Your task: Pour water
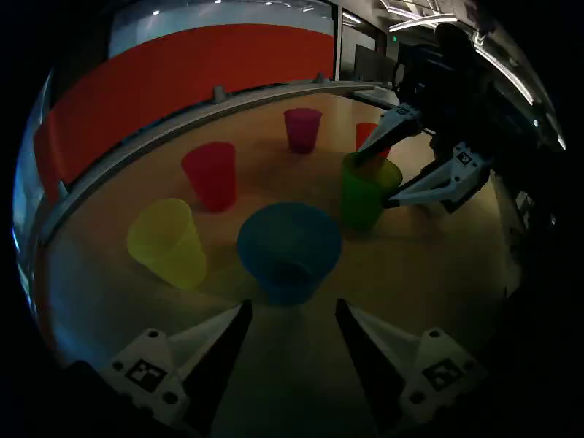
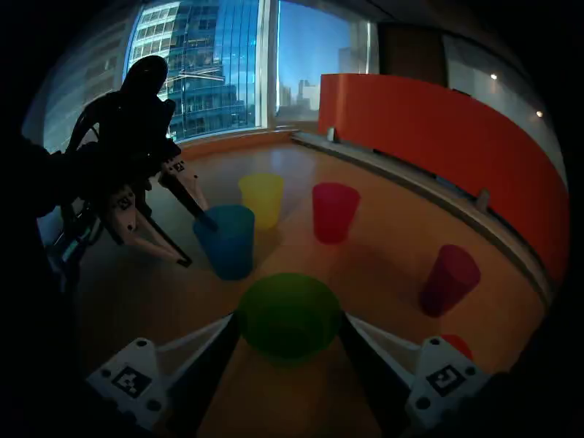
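Cup ahead, left gripper view: a translucent blue plastic cup (image 1: 290,252) stands upright on the wooden table (image 1: 423,292), mouth up, long axis vertical, just beyond the fingertips.
Left gripper (image 1: 292,306): low over the table, aimed at that cup, fingers spread wide apart.
Right gripper (image 1: 373,179): reaches in from the right, one finger at the rim and one at the side of a translucent green plastic cup (image 1: 365,201), also upright.
Other cups: yellow cup (image 1: 169,252), red cup (image 1: 212,175) and magenta cup (image 1: 302,130) stand apart nearby.
Green cup, right gripper view: upright, mouth up, filling the gap between the gripper's own fingertips; whether they press cannot be told.
Left gripper, right gripper view: angled downward, fingers apart, one tip at the blue cup's rim, the other lower beside it.
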The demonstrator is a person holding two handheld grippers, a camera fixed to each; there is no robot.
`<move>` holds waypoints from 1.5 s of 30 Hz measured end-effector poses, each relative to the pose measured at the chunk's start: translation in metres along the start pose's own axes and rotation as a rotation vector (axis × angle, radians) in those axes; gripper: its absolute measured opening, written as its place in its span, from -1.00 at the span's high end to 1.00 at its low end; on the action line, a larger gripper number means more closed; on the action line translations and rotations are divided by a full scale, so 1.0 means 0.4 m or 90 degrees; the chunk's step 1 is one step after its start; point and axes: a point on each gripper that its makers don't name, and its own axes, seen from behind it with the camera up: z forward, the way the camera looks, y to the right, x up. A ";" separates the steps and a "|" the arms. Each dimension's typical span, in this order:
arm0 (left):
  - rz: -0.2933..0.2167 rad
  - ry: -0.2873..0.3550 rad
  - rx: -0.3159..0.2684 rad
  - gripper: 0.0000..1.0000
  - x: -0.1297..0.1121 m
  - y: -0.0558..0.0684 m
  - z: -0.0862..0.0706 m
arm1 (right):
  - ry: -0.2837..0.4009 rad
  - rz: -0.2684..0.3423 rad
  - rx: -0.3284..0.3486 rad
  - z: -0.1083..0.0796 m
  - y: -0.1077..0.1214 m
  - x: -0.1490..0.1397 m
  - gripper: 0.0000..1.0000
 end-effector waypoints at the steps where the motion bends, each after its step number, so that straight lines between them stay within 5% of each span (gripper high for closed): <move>1: -0.001 0.002 0.001 -0.69 0.001 0.000 -0.003 | -0.001 0.001 -0.003 0.000 0.002 -0.002 -0.99; 10: -0.012 0.018 0.012 -0.69 0.004 -0.005 -0.035 | -0.001 0.011 -0.015 -0.029 -0.004 -0.017 -0.99; 45: -0.068 0.148 0.109 -0.69 0.046 0.005 -0.205 | 0.057 0.070 -0.123 -0.267 -0.021 -0.082 -1.00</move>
